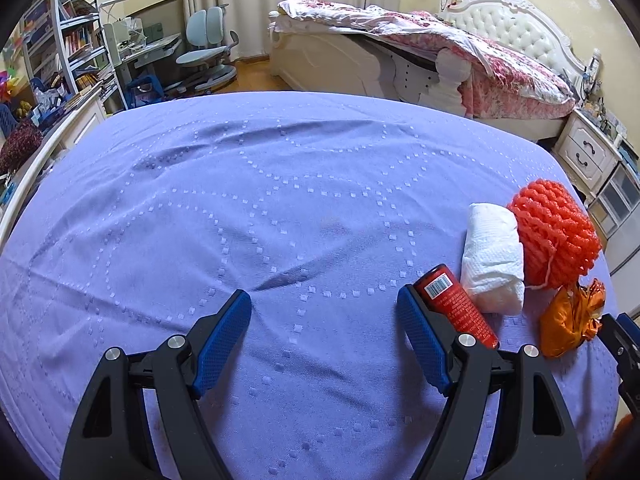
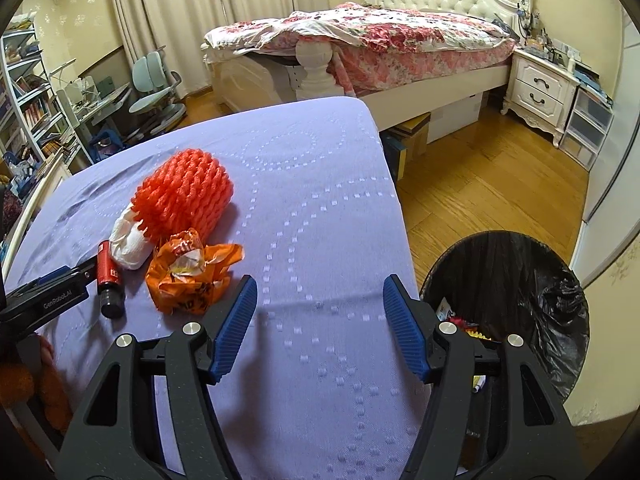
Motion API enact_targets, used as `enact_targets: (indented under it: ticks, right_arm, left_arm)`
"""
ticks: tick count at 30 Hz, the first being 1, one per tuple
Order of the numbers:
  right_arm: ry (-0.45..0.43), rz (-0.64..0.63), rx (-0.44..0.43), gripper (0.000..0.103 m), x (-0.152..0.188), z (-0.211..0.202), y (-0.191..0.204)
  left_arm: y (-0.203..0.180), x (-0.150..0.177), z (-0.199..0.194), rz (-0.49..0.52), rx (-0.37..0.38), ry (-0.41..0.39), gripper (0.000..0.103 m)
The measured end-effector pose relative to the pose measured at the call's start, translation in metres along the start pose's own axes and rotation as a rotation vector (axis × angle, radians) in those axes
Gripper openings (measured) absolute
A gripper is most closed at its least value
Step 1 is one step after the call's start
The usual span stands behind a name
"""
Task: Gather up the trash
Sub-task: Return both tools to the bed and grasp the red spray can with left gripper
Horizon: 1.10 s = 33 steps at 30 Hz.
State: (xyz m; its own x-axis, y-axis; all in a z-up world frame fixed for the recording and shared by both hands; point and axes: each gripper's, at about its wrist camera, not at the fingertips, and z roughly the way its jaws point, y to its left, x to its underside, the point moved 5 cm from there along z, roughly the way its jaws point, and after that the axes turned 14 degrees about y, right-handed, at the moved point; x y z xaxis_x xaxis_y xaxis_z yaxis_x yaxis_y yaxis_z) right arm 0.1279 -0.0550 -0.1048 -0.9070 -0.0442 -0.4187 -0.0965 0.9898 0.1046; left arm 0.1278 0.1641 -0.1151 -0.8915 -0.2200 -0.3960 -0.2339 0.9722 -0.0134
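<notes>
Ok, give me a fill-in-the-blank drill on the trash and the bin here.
1. Both tongs, left and right, are ____.
2. The foam net is coloured ____.
3. The tissue lies between the net and the red ____.
4. The bin is lined with a ____ bag.

Missing words: open; orange-red; bottle; black

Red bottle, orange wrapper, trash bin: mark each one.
red bottle [image 2: 108, 276], right wrist view, on its labelled body.
orange wrapper [image 2: 192, 276], right wrist view, on the crumpled middle.
trash bin [image 2: 560, 296], right wrist view, on the black liner at its rim.
</notes>
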Motion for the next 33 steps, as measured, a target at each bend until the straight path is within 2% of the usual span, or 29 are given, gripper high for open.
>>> enact_targets:
  ticks: [10,17,22,24,33]
  right_arm:
    - [-0.004,0.007,0.005,0.068,0.003,0.001,-0.004]
    - [-0.007,0.008,0.002,0.068,0.007,0.000,-0.007]
    - [-0.005,0.009,0.004,0.068,0.009,-0.001,-0.007]
    - [-0.005,0.008,0.005,0.068,0.009,-0.002,-0.007]
    - [-0.007,0.001,0.007,0.068,0.011,-0.003,-0.006]
  left_arm:
    - [0.001,0.010,-0.020,-0.020,0.031,-0.031,0.076]
    - [-0.017,0.007,-0.039,0.003,0.060,-0.073,0.076]
    - [-0.041,0.008,-0.029,0.050,0.083,-0.046,0.077]
    - [-0.047,0.009,-0.023,0.071,0.070,-0.035,0.077]
    - [-0.027,0.014,-0.015,0.045,0.062,-0.014,0.077]
